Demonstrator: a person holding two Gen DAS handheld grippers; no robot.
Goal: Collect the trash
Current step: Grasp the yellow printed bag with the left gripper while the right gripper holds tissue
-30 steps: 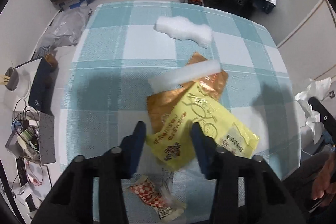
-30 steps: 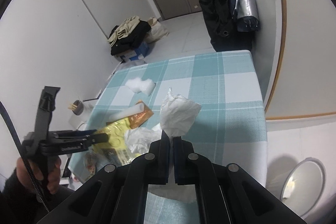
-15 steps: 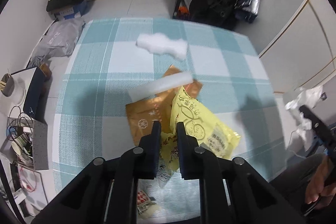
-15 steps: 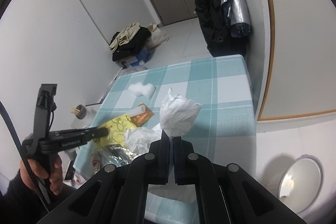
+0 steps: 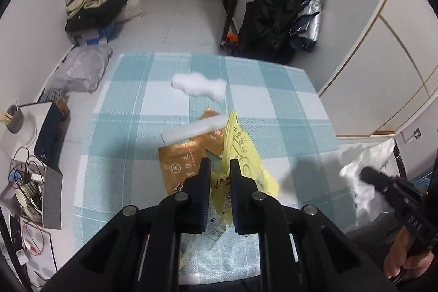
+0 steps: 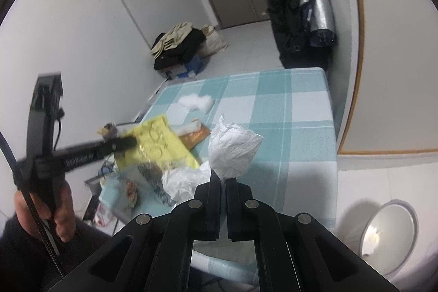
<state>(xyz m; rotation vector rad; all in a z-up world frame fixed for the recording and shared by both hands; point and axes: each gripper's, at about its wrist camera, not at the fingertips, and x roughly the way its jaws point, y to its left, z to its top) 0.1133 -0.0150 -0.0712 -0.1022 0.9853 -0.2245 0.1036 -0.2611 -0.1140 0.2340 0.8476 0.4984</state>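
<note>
My left gripper (image 5: 220, 168) is shut on a yellow snack bag (image 5: 241, 155) and holds it lifted above the checked table (image 5: 123, 111); the bag also shows in the right wrist view (image 6: 158, 144). My right gripper (image 6: 222, 177) is shut on a crumpled white tissue (image 6: 232, 149), held above the table's near right side. On the table lie an orange wrapper (image 5: 180, 160), a white foam strip (image 5: 194, 129), a white fluffy wad (image 5: 199, 84) and crumpled white paper (image 6: 183, 179).
A round bin (image 6: 388, 231) stands on the floor right of the table. A small red-checked wrapper (image 6: 131, 188) lies at the table's near edge. Clothes pile (image 5: 95, 4), a grey bag (image 5: 79, 70) and desk clutter (image 5: 24, 182) lie to the left.
My left gripper closed on the yellow bag and lifted it off the table. My right gripper kept its hold on the tissue and rose slightly.
</note>
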